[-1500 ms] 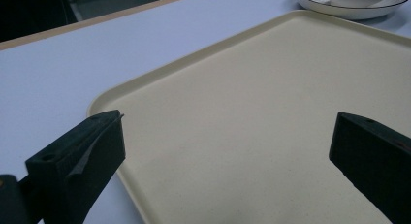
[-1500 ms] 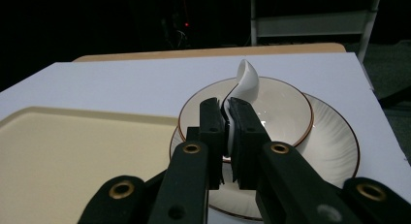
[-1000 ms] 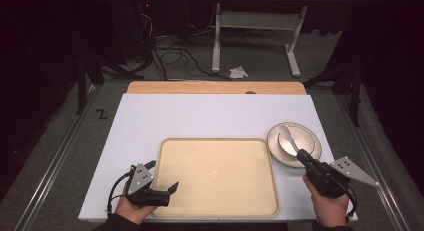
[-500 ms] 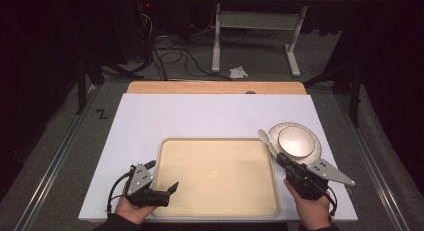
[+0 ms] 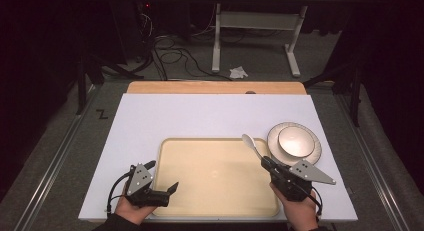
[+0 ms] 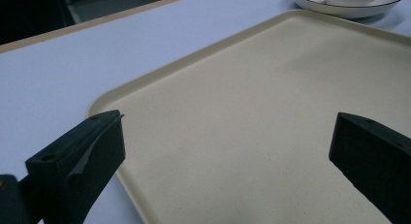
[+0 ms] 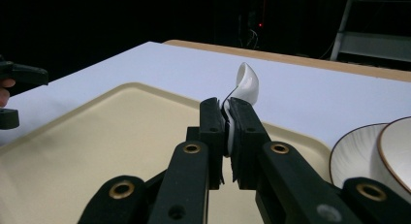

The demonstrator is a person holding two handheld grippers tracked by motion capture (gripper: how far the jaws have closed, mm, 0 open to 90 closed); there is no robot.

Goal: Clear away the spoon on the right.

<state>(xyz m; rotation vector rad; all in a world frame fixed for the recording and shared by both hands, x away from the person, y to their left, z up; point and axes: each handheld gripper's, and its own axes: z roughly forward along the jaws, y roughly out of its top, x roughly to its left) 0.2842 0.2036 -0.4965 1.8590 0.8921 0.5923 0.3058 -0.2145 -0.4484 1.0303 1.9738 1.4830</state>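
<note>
High view, left to right: left gripper (image 5: 161, 191) at the tray's (image 5: 215, 211) seven o'clock, jaws wide, holding nothing; right gripper (image 5: 268, 165) at its three o'clock, clamped on the handle of a white spoon (image 5: 250, 142). Risk: the thin edgewise grip may let the spoon pivot or slip; the plate (image 5: 312, 152) with its bowl (image 5: 296, 141) sits just beside and could be knocked.

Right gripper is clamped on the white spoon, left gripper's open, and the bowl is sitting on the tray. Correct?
Not quite. The bowl sits on a plate beside the tray, on the table; the high view shows it. The right gripper does clamp the white spoon, and the left gripper is open.
</note>
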